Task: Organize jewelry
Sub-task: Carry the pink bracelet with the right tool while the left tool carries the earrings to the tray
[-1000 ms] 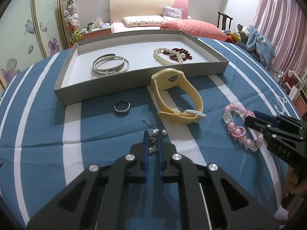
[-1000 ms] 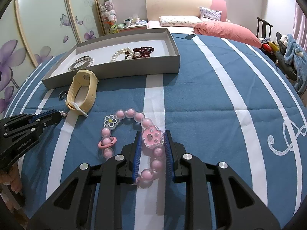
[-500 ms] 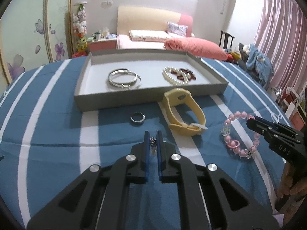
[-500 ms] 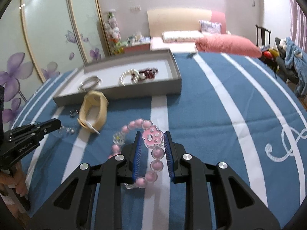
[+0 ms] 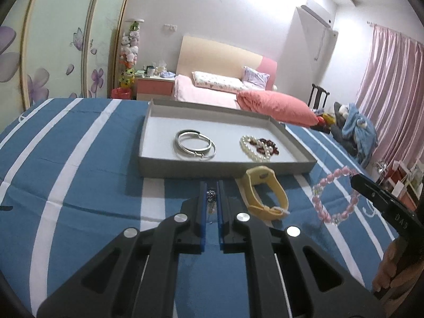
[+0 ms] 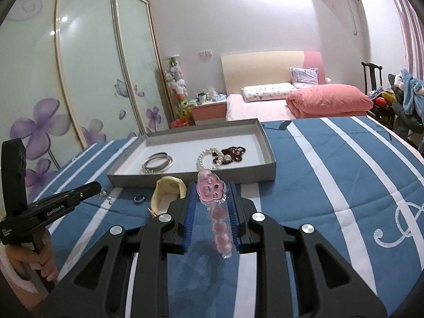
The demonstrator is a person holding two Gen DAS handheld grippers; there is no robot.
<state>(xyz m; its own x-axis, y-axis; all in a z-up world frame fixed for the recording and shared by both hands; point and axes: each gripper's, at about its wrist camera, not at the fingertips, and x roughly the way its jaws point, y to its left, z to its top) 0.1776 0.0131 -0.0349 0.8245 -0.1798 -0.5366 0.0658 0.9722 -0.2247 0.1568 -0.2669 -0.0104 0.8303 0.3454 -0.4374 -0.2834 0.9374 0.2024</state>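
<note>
- L gripper (image 5: pixel 211 193): blue pads pinched on a small beaded earring (image 5: pixel 211 194), sitting between the pads near their tips; a thin bit dangles below. Gripper is held above the blue striped cloth (image 5: pixel 79 185), just short of the tray's near wall.
- From R wrist cam, the L gripper (image 6: pixel 98 186) shows side-on at left, w/ pearl beads of the earring (image 6: pixel 106 197) hanging off its tip, clear of the cloth.
- R gripper (image 6: pixel 212 198): jaws clamped on the pink bead bracelet (image 6: pixel 212 193). The paw-print charm sits at the pad tips, poking up above them; the rest of the strand hangs down btwn the pads twd the camera, off the cloth.
- From L wrist cam, the bracelet (image 5: pixel 334 196) hangs as an open loop off the R gripper (image 5: pixel 356 179) tip at right, in the air.
- Grey tray (image 5: pixel 225 168) lies ahead of both grippers; inside it: silver bangles (image 5: pixel 194 145) on the left, a pearl bracelet (image 5: pixel 253 148) w/ a dark red bead bracelet (image 5: pixel 269 144) touching it on the right.
- Yellow watch band (image 5: pixel 265 193) lies on the cloth just in front of the tray, btwn the two grippers.
- Small ring (image 6: pixel 139 198) on the cloth beside the band, on its left in R cam; hidden in L cam.
</note>
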